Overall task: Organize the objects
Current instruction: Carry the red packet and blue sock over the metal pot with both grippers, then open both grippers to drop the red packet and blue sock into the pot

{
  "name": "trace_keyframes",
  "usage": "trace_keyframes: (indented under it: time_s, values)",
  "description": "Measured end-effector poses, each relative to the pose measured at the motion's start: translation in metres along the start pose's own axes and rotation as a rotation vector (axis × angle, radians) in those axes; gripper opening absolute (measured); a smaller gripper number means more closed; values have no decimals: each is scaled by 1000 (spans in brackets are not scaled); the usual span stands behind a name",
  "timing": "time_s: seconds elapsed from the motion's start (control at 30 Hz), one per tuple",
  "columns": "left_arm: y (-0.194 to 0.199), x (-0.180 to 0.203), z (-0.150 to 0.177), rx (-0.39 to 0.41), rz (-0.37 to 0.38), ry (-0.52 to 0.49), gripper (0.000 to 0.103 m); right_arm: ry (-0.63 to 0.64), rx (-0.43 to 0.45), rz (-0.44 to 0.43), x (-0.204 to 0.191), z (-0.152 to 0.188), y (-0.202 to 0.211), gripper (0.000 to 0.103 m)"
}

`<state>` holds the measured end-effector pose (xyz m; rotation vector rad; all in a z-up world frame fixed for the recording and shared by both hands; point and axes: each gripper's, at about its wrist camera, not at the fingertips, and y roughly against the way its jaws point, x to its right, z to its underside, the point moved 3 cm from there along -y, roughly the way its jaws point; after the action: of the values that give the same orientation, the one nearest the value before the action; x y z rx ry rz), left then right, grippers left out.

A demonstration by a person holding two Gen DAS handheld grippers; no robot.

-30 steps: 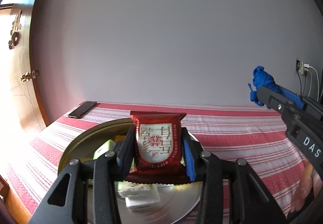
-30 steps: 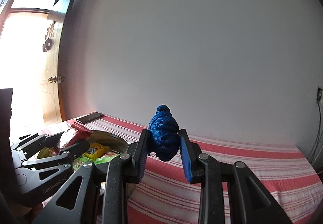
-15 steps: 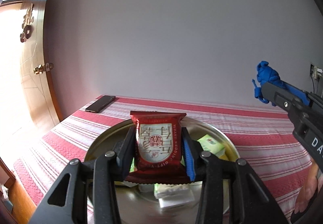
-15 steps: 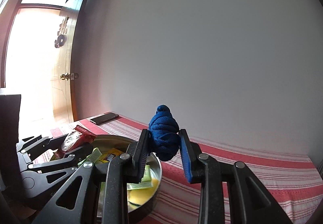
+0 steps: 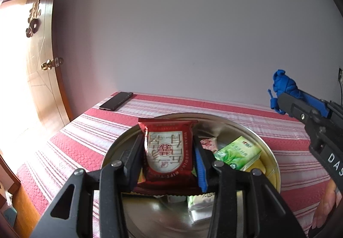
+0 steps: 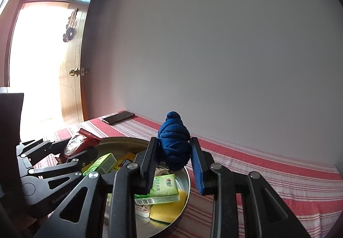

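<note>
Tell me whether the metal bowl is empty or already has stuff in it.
Not empty: the metal bowl already holds green packets and other snacks, while the left gripper holds a red packet above it.

Your round metal tin (image 5: 270,153) is crowded w/ packets — green box (image 5: 238,152) on the right side, more packets stacked near the front; bare metal only at the near-left floor. Left gripper (image 5: 169,153) w/ red packet (image 5: 166,151) sits over the tin's middle, right gripper (image 6: 174,157) w/ blue rope bundle (image 6: 174,145) over its right rim. Striped table (image 5: 70,145) is open left of the tin and to the right; phone (image 5: 116,100) lies at the far-left corner by the wall.
</note>
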<state>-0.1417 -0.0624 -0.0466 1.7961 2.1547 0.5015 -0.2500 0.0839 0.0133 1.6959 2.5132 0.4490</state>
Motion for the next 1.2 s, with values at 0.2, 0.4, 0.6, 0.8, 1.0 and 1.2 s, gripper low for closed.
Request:
trace_keyframes:
  time_s: [0.2,0.4,0.6,0.8,1.0,1.2]
  values:
    - [-10,-7,3,-27,-5,6,42,11,-46,-7,-7,7,-16,32]
    - [-20,-16,4,-49,-24,10,42,21,-93,-15,-14,14,-32,32]
    - [-31,-20,9,-84,-31,8,42,34,-133,-44,-26,21,-43,32]
    - [-35,-19,14,-105,-31,-5,42,69,-152,-63,-42,21,-54,32]
    - [-41,-20,18,-121,-36,-11,42,76,-182,-73,-49,23,-68,32]
    - [-42,-21,20,-120,-39,-12,43,76,-199,-82,-53,24,-75,33]
